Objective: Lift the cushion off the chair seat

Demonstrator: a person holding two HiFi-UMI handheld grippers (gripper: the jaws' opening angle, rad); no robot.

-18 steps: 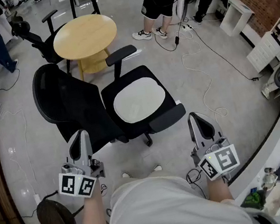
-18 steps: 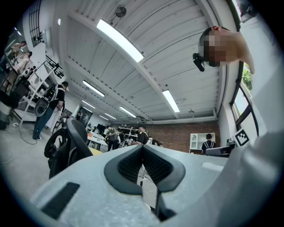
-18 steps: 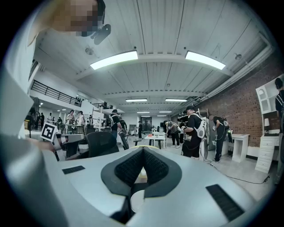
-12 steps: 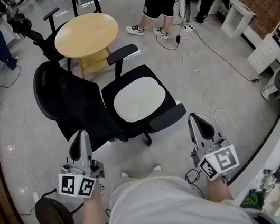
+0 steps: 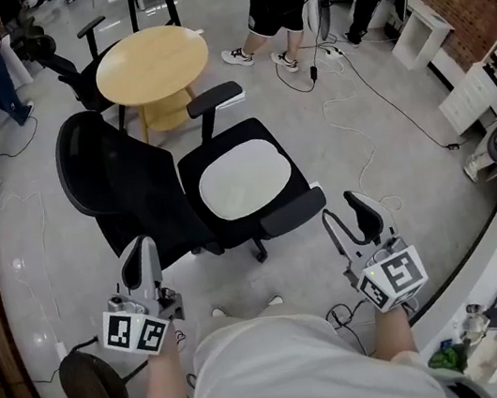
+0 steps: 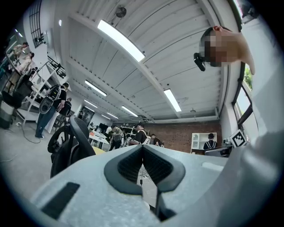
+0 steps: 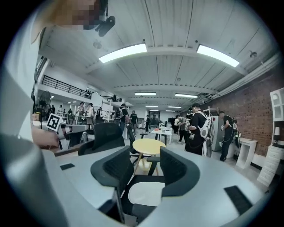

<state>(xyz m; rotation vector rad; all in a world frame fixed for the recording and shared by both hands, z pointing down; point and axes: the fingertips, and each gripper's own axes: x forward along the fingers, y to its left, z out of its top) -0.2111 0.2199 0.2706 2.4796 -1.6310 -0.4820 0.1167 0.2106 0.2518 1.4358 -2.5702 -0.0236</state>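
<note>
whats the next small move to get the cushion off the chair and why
Probably bring the right tool forward toward the near edge of the cushion: its jaws stand apart and empty, well short of the chair seat, where the cushion lies flat and untouched.

The flat, off-white cushion lies level and centred on the black chair seat.

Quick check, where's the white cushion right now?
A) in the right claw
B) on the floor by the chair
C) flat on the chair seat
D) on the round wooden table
C: the cushion lies flat on the black chair seat, and the left claw and right claw are both short of the chair with nothing between their jaws.
</note>
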